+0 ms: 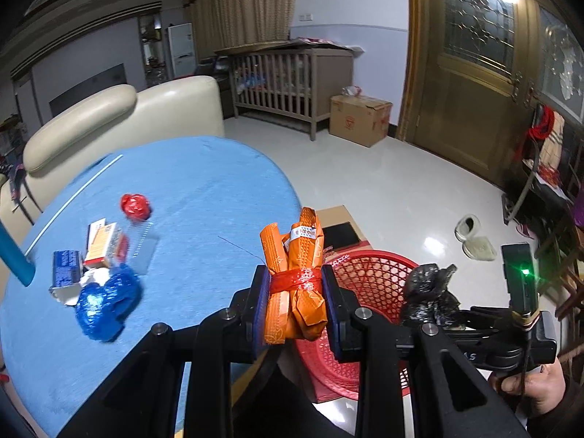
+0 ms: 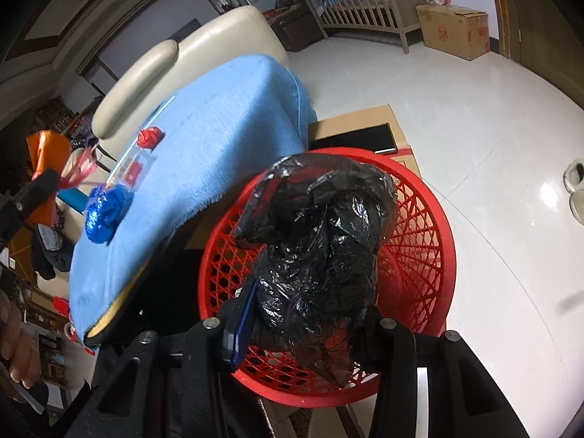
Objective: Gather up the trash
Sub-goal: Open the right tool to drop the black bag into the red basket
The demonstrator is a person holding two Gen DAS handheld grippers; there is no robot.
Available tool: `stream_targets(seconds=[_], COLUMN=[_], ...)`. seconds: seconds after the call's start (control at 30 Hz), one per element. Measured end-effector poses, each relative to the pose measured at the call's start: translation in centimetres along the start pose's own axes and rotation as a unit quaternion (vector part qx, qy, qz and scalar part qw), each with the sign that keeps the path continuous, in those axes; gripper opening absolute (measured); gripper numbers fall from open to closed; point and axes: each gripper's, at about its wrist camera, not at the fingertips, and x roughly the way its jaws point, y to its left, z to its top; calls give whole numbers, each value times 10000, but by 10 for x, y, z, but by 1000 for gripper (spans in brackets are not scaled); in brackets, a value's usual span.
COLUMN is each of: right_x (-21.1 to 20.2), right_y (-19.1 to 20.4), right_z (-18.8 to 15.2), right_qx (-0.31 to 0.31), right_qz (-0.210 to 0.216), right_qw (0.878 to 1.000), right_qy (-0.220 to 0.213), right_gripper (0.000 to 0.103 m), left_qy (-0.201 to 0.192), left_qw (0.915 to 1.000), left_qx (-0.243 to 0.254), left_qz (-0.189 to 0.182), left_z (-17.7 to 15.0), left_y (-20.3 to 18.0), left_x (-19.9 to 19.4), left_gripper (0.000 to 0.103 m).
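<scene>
My left gripper [image 1: 295, 299] is shut on an orange wrapper bundle [image 1: 297, 277] tied with a red band, held at the table's edge beside the red mesh basket [image 1: 368, 266]. My right gripper [image 2: 310, 321] is shut on a crumpled black plastic bag [image 2: 321, 241], held right above the red basket [image 2: 430, 241]; it also shows in the left wrist view [image 1: 430, 295]. On the blue-covered table [image 1: 204, 189] lie a blue foil ball [image 1: 107, 301], a red foil ball [image 1: 135, 205], a clear plastic sleeve [image 1: 144, 246], an orange-white carton [image 1: 104, 244] and a blue box [image 1: 65, 268].
The basket stands on cardboard [image 2: 365, 120] on the white floor, with a dark tablet [image 2: 365, 138] on it. A cream sofa [image 1: 120, 116] is behind the table. A crib [image 1: 284, 84], a cardboard box [image 1: 359, 118] and slippers [image 1: 474, 237] are farther off.
</scene>
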Motion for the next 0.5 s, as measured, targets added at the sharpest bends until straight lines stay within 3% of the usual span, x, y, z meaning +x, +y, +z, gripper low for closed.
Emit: stream_targets(seconds=[0.07,0.13,0.5], right_x=[2,4,-15], right_y=[-1,-4,-22], right_z=[0,1,10], right_qx=[37,155,520], right_qz=[-32,-94,-5], right_qw=[10000,9998,9980], right_qy=[17,22,-362], right_gripper=[55,74,78], left_qy=[40,83,393], left_qw=[10000,9999,9978], left_qx=[58,114,382], left_qz=[-48,-88,-384], left_z=[1,1,-3], left_y=[-6,-12,-38], left_x=[4,7,26], left_gripper=[29,29,29])
